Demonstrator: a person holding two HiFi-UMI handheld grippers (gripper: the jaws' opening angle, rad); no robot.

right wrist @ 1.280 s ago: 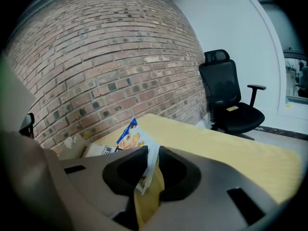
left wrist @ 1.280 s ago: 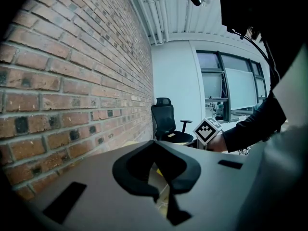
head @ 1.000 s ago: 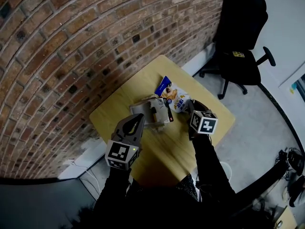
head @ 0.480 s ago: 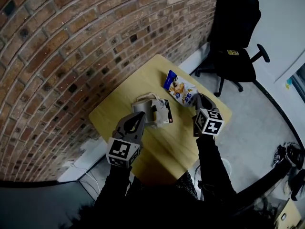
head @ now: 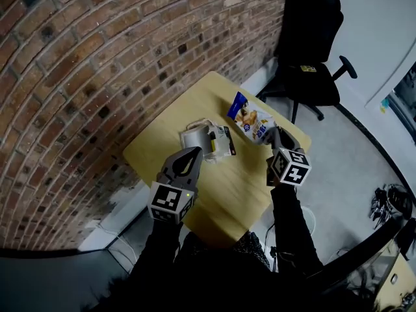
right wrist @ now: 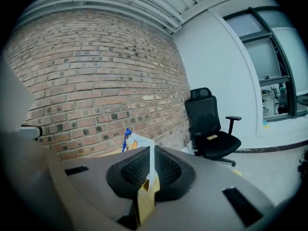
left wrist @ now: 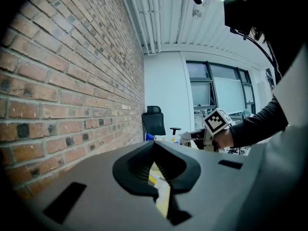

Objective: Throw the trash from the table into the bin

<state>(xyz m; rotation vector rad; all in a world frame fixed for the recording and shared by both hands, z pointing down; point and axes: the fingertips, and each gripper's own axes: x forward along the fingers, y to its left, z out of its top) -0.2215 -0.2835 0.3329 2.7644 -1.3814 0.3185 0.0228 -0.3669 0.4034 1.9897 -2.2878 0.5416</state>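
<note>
A blue-and-white snack bag (head: 249, 118) hangs just above the yellow table (head: 229, 194), near its right edge. My right gripper (head: 278, 137) is shut on the bag's near end. In the right gripper view the bag's thin white edge (right wrist: 151, 163) stands pinched between the jaws of that gripper (right wrist: 150, 154), and its blue corner sticks up behind. A grey pouch (head: 197, 137) and a flat card pack (head: 223, 142) lie at the table's middle. My left gripper (head: 192, 155) hovers just in front of them, shut and empty; its jaw tips (left wrist: 153, 145) meet. No bin shows.
A brick wall (head: 97, 57) runs along the table's far and left sides. A black office chair (head: 311, 51) stands on the grey floor beyond the table's right corner. Cables (head: 387, 203) lie on the floor at far right.
The right gripper has lifted the snack bag off the table and carried it up and to the right. The left gripper has drifted slightly forward toward the pouch.
</note>
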